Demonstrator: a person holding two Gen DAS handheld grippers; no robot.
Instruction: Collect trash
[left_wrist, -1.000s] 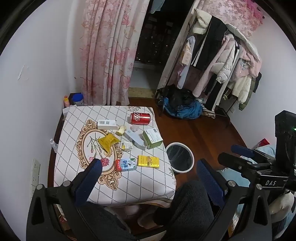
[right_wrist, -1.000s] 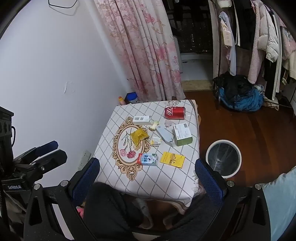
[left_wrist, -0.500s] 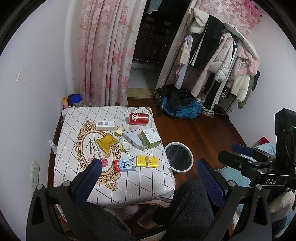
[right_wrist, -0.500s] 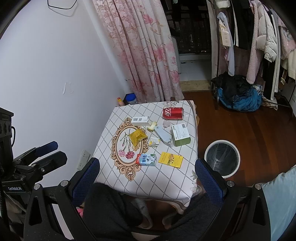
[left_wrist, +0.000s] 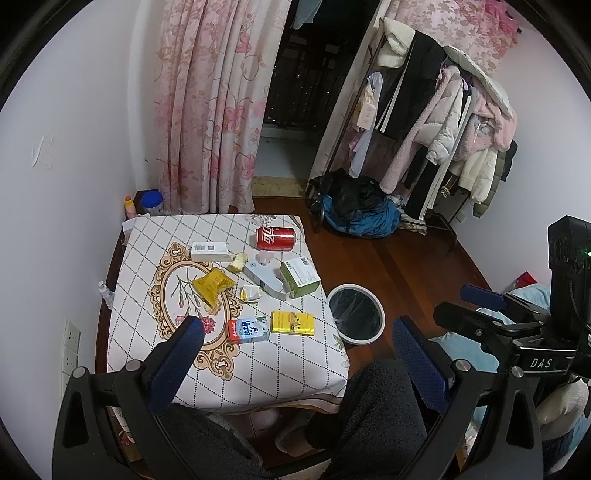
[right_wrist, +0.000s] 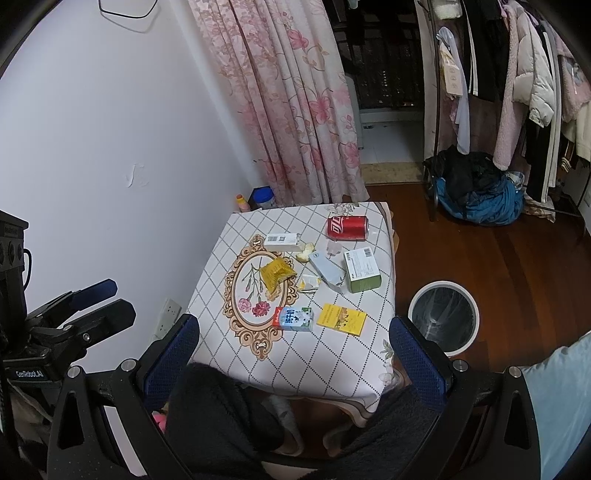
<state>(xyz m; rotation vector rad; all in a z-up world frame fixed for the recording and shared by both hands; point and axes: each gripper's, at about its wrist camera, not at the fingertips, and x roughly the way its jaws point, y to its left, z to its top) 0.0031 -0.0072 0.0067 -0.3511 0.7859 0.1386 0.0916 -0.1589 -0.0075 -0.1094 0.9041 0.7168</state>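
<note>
Our black gripper frames, blue pads and fleece trousers

We carry a left gripper (left_wrist: 295, 350) and a right gripper (right_wrist: 295, 350), both with black triangular-cutout frames, silver screws at the joints and dimpled blue finger pads (left_wrist: 177, 363). One gripper body reads "DAS", the other "GenRobot.AI". We wear dark fuzzy fleece trousers (left_wrist: 376, 402) and a light blue sleeve (right_wrist: 557, 398).

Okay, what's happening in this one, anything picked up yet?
Not yet. A person holds both claws open and empty above a small table. The trash lies untouched on it: a red can, a green box, a yellow packet and a milk carton. The bin stands on the floor beside the table.
</note>
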